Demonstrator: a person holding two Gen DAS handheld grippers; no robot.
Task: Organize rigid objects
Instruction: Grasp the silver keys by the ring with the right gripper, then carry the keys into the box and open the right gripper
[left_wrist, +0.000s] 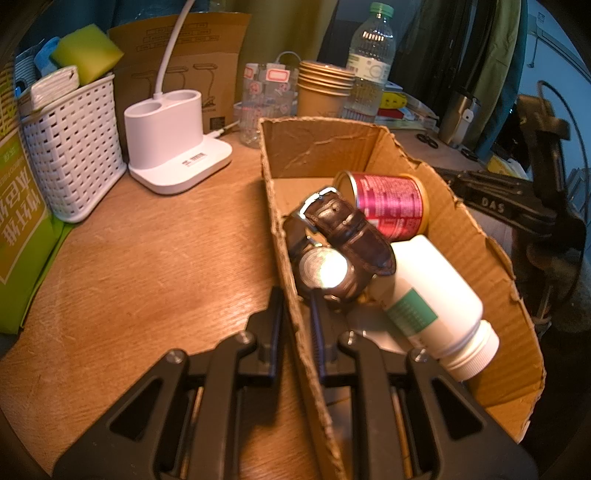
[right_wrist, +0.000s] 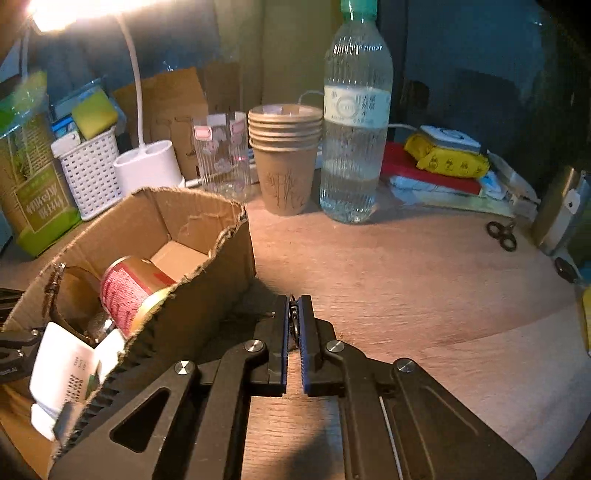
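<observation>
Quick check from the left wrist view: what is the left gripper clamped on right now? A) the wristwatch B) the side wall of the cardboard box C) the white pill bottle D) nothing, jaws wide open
B: the left gripper has one finger outside and one inside the cardboard box, pinching its wall, while the wristwatch and white bottle lie loose inside.

Table (right_wrist: 424, 295) open rightward — box (right_wrist: 207, 280) blocks left
</observation>
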